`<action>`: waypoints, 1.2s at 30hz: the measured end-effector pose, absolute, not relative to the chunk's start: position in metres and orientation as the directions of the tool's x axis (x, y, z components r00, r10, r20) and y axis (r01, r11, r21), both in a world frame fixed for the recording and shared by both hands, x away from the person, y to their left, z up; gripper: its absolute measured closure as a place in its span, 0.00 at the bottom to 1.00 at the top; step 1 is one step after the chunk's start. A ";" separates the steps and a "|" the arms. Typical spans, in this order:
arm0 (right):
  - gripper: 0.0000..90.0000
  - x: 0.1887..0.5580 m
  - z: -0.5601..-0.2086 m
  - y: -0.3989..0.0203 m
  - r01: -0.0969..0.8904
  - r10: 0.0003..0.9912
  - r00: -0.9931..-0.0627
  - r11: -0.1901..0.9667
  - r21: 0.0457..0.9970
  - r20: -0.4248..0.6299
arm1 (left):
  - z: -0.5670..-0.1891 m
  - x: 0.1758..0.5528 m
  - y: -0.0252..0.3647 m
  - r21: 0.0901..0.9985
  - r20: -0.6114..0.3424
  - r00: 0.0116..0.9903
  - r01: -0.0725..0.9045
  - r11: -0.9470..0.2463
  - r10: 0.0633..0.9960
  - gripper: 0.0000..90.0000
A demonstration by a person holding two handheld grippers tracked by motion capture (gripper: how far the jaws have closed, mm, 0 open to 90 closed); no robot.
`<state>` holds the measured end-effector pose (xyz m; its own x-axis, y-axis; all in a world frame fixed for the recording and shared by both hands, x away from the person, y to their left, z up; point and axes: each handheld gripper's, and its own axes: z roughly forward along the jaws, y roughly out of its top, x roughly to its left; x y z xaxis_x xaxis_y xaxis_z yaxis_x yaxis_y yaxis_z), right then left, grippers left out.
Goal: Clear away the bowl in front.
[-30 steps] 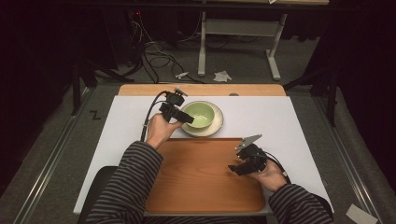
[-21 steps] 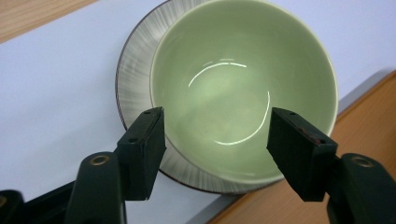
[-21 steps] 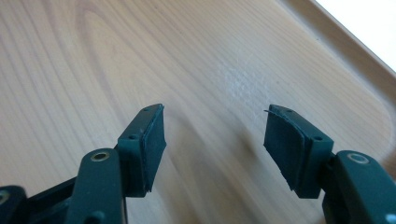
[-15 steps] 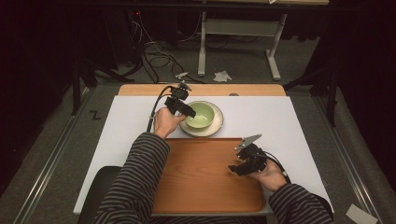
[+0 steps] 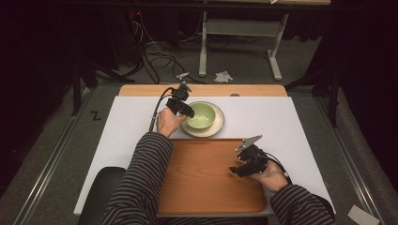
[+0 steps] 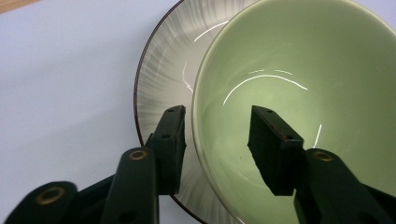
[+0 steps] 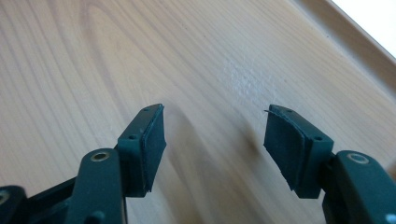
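Observation:
A pale green bowl (image 5: 202, 115) sits on a grey streaked plate (image 5: 217, 129) at the back of the white table. My left gripper (image 5: 188, 111) comes at the bowl from its left side. In the left gripper view the bowl (image 6: 289, 70) has its rim between the jaws, one jaw over the plate (image 6: 161, 79) and the other inside the bowl. The left gripper (image 6: 218, 112) has just been closing, and I see a gap still between pads and rim. My right gripper (image 5: 237, 169) hovers open over the wooden tray (image 5: 202, 183); nothing lies between the right gripper (image 7: 217, 112) jaws.
The tray (image 7: 93, 56) lies at the near edge with a raised lip. A wooden strip (image 5: 141, 90) runs along the table's far edge. Cables and a desk frame (image 5: 239, 28) stand on the floor beyond.
My left gripper has moved right and down onto the bowl's rim, and its jaws have narrowed around it. The right gripper has stayed where it was.

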<state>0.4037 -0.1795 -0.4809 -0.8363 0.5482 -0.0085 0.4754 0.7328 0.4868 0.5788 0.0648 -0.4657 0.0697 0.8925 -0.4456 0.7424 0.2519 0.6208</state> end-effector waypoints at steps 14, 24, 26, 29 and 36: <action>0.45 0.405 -0.480 -0.181 0.476 0.550 -0.835 0.728 0.493 -0.006 | -0.481 0.589 0.068 0.569 -0.461 0.009 0.770 0.288 0.887 0.85; 0.44 0.405 -0.482 -0.180 0.477 0.545 -0.838 0.735 0.482 -0.002 | -0.480 0.591 0.069 0.542 -0.491 -0.018 0.776 0.322 0.871 0.94; 0.44 0.405 -0.482 -0.180 0.476 0.546 -0.838 0.736 0.481 -0.005 | -0.480 0.592 0.070 0.526 -0.514 -0.027 0.780 0.340 0.857 0.94; 0.44 0.404 -0.481 -0.180 0.476 0.545 -0.838 0.734 0.484 -0.002 | -0.479 0.593 0.071 0.516 -0.532 -0.033 0.780 0.355 0.846 0.94; 0.44 0.405 -0.482 -0.180 0.473 0.543 -0.840 0.737 0.483 -0.006 | -0.473 0.590 0.069 0.547 -0.524 -0.007 0.764 0.343 0.852 0.93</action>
<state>0.4048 -0.1800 -0.4821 -0.8398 0.5429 -0.0063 0.4729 0.7371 0.4827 0.5902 0.0685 -0.4733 -0.0074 0.8520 -0.5236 0.7638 0.3427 0.5470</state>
